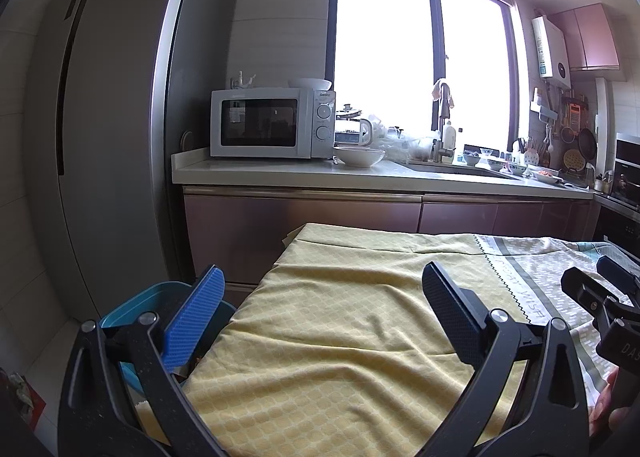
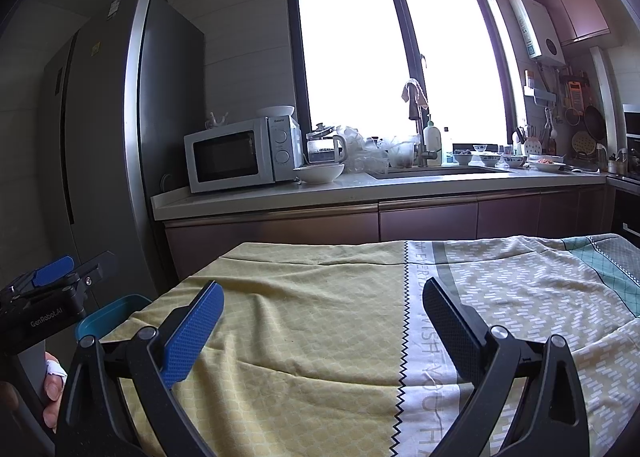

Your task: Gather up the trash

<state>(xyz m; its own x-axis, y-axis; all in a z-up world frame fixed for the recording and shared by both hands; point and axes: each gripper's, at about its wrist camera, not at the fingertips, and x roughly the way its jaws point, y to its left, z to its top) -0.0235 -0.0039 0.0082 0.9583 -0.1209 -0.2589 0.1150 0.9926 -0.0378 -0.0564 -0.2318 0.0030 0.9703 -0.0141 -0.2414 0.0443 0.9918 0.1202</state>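
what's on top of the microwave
A white bowl and a small white figurine sit on the microwave. What the bowl holds can't be seen from this low angle.

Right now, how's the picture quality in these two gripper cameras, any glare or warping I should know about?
Left wrist view: the window is blown out to pure white, and the fridge bows from fisheye distortion. Right wrist view: the same window glare leaves the fridge side dim, with dark corner vignetting; the tablecloth stays sharp and evenly lit.

Wrinkled matt cloth (image 1: 340, 329), brushed-metal fridge (image 1: 120, 137)
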